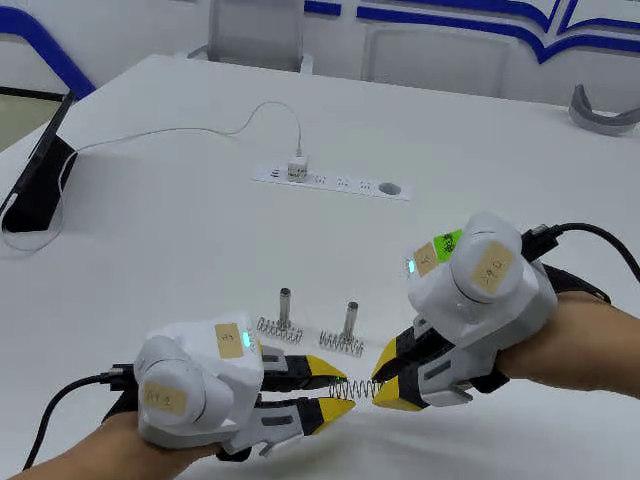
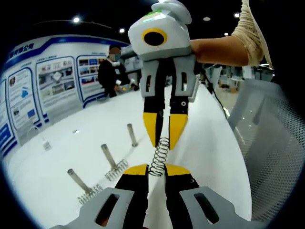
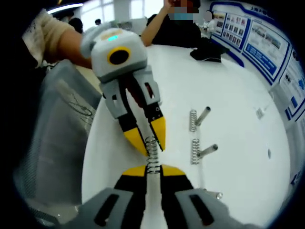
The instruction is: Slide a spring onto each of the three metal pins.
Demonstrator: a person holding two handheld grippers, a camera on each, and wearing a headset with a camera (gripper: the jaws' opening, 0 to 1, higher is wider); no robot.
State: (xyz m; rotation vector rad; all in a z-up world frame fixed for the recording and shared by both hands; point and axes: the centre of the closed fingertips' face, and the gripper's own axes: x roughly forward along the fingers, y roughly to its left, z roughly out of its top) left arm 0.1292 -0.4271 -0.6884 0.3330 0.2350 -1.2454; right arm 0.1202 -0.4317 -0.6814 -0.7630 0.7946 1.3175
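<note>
Held spring [image 1: 353, 387]: spans the gap between the two claws, clear of the tabletop [image 1: 180, 250] and close to its near edge, just in front of the pins.
Left gripper [image 1: 335, 392]: jaws narrow, nipping one end of the coil.
Right gripper [image 1: 385, 378]: jaws narrow, nipping the other end.
Pins [image 2: 108, 156]: three upright in a row; two have a loose spring [image 2: 116, 169] lying at the foot, while the third pin [image 2: 132, 134] has none beside it.
Doing it well: free one end, point it down over a pin top, then lower straight — a tilt likely snags.
</note>
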